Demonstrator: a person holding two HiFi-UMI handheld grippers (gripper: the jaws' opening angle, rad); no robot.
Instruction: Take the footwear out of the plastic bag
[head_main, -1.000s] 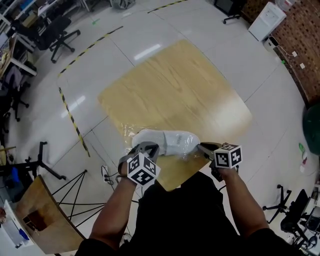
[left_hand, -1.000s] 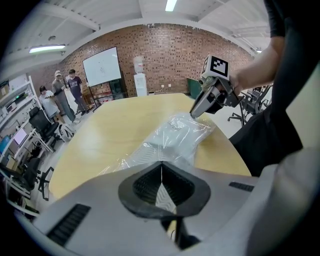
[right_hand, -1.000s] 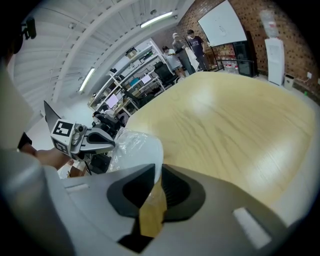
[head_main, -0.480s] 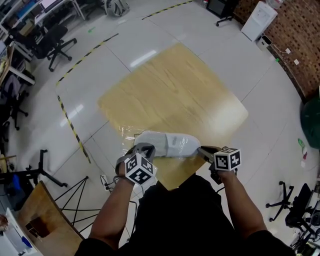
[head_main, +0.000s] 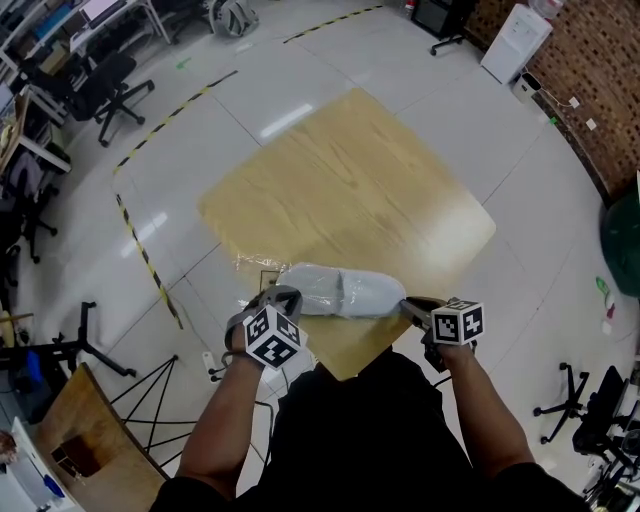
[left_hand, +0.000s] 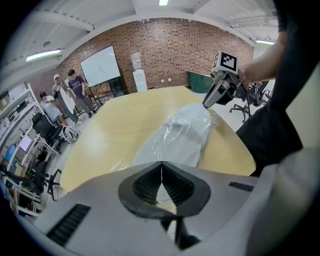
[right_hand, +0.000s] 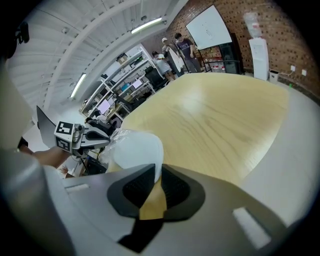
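One shoe (head_main: 345, 291), wrapped in one plastic bag (head_main: 252, 266), is laid on one table (head_main: 350, 180); the bag is pinched by the left gripper (head_main: 286, 297), the shoe by the right gripper (head_main: 409, 303).

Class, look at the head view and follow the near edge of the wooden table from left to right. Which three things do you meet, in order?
left gripper → bagged shoe → right gripper
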